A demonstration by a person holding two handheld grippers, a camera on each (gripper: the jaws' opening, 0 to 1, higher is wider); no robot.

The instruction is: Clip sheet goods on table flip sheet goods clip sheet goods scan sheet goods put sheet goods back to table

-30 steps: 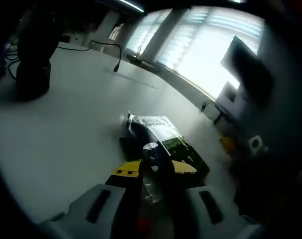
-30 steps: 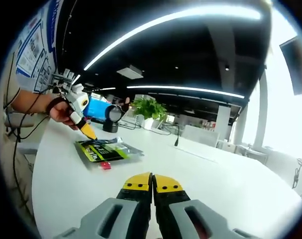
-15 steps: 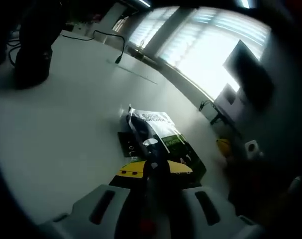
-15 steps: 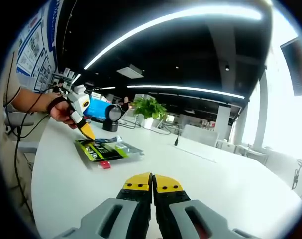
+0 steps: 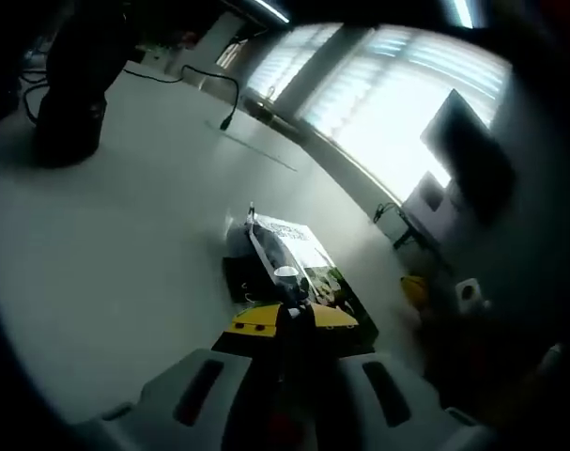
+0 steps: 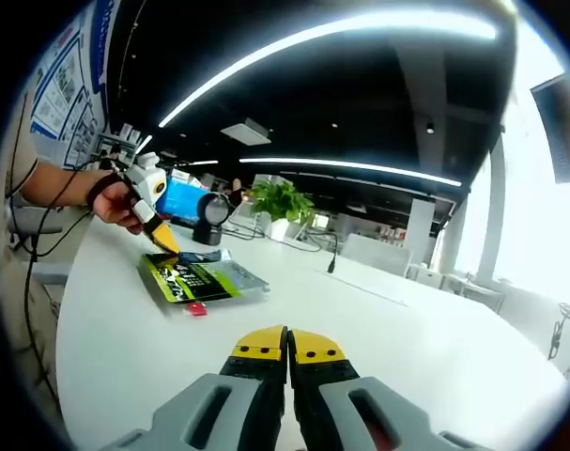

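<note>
In the left gripper view, the left claw rises from 6 o'clock with its yellow-tipped jaws pinched on the near edge of the snack pouch, a flat printed packet in black, white and green that lies out toward 12 o'clock from the tips, its near end raised in the grip and its far end low by the white bench. A dark rounded object stands on the bench at 10 o'clock, and a black cable curls across the surface near 11 o'clock, in front of bright blinds. In the right gripper view, the right claw sits at 6 o'clock with its yellow tips pressed together and nothing between them, above bare bench. At 9 o'clock in this view the left claw comes in, carried by a hand, and its yellow tip meets the edge of the snack pouch, which here reads green and black and sits tilted, one side lifted. A small red item lies on the bench just beside the pouch, toward the camera. Beyond them, at 10 o'clock, stand a black scanner-like device and a green potted plant.
</note>
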